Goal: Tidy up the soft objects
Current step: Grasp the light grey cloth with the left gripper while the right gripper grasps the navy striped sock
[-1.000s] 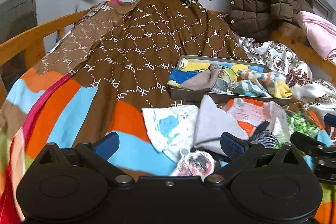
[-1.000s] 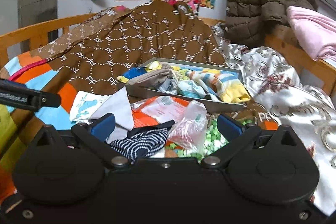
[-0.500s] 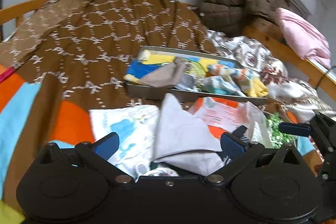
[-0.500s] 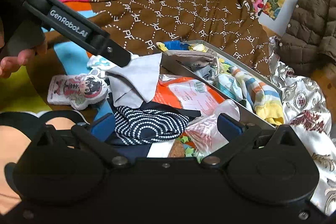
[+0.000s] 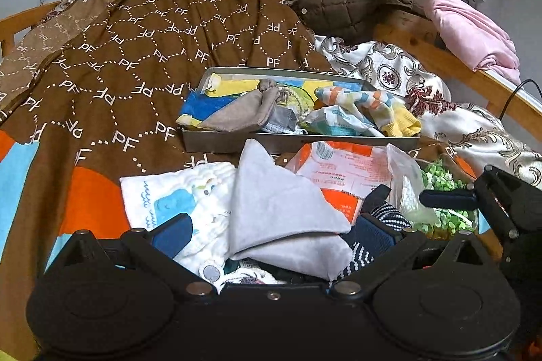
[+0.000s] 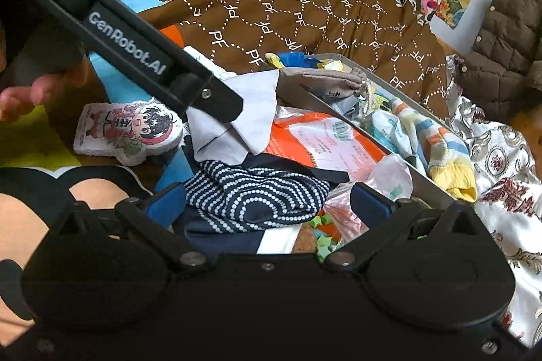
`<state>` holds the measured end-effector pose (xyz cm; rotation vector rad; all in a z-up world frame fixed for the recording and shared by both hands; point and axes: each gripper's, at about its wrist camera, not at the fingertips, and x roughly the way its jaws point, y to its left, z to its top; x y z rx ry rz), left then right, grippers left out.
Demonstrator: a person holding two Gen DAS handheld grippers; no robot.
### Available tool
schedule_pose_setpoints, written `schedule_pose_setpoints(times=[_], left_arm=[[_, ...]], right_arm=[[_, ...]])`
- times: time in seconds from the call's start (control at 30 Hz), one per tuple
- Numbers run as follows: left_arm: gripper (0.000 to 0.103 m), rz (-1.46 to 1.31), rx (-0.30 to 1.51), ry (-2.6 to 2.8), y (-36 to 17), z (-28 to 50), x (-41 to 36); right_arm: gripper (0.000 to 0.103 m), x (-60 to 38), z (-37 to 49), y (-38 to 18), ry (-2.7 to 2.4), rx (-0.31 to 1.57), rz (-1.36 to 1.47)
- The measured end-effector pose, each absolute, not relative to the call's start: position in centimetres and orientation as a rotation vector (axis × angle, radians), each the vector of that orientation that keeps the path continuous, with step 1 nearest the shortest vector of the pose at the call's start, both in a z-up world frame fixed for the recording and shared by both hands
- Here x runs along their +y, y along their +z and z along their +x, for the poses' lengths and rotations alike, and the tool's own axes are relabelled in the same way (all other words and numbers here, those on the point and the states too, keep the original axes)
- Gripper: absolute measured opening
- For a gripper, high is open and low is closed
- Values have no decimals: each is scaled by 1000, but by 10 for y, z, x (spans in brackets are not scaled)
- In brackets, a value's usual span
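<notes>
Grippers gape over the pile: the left gripper (image 5: 271,234) straddles a grey cloth (image 5: 284,208), the right gripper (image 6: 267,200) a dotted navy sock (image 6: 257,198), neither pinching anything, beside the tray (image 5: 298,142).

Left gripper (image 5: 269,230) with jaws spread wide, right gripper (image 6: 267,200) likewise wide apart, a hand (image 6: 40,86) gripping the left handle

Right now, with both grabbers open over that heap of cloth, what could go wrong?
The grey cloth overlaps the whale-print cloth, so the left gripper might pinch both at once. The right gripper sits over the dotted navy cloth beside a thin plastic bag of green bits, which may snag and spill.
</notes>
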<state>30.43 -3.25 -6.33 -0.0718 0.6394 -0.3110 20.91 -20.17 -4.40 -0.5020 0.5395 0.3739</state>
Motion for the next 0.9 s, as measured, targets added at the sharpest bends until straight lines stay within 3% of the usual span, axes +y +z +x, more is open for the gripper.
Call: schedule_pose_setpoints(times=[0.83, 0.9], left_arm=[[100, -76, 639, -345, -74, 319, -41], [97, -76, 639, -350, -74, 319, -41]], right_arm=[[102, -205, 213, -43, 359, 567, -409], [96, -207, 214, -42, 356, 570, -387]])
